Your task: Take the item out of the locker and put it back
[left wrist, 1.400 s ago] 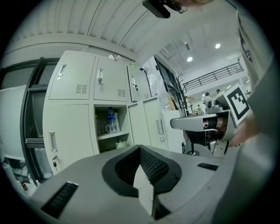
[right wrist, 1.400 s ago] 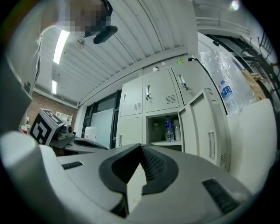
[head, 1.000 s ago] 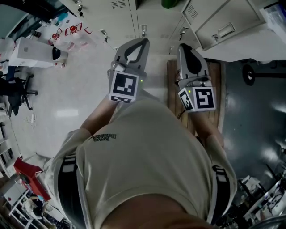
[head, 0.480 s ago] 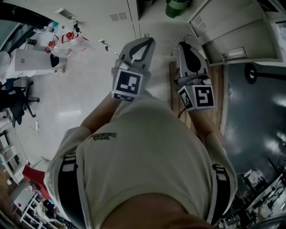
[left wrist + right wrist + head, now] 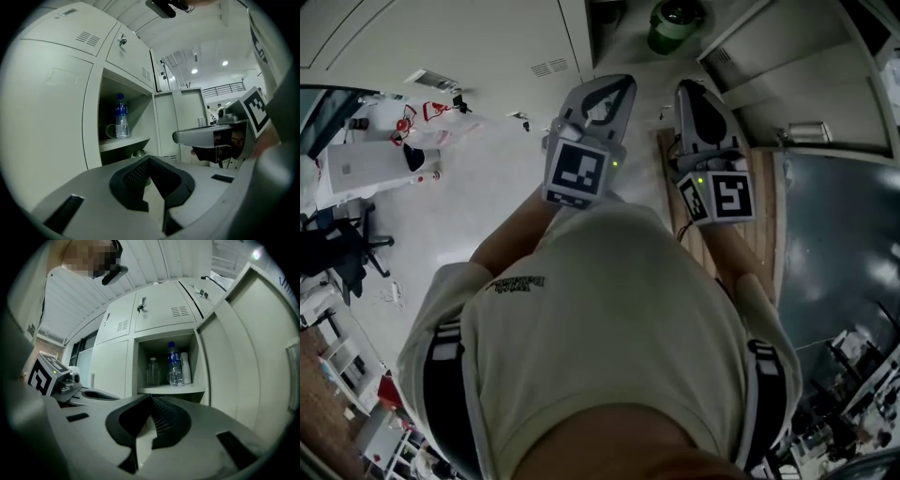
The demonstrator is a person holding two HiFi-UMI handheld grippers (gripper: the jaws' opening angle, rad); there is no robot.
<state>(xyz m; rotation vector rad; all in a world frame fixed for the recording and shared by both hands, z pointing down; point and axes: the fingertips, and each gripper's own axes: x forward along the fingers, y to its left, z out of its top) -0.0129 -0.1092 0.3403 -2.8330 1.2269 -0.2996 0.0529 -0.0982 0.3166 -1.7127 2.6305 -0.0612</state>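
From my feed, a pale glossy floor (image 5: 469, 220) fills the left of the head view. A white box (image 5: 352, 169) stands on it at the far left, with a black chair (image 5: 333, 258) just below it in frame. Red-and-white items (image 5: 422, 114) lie further up, near the box. On the right I see a wooden board (image 5: 761, 244) beside a dark shiny floor (image 5: 839, 248). The left gripper view shows two ceiling lights (image 5: 194, 71).

Both gripper views are dim, with black fisheye corners and a soft foreground; the open locker (image 5: 159, 348) is shadowed inside. Ceiling lights (image 5: 225, 63) shine at the left gripper view's upper right, and the head view bows at its edges.
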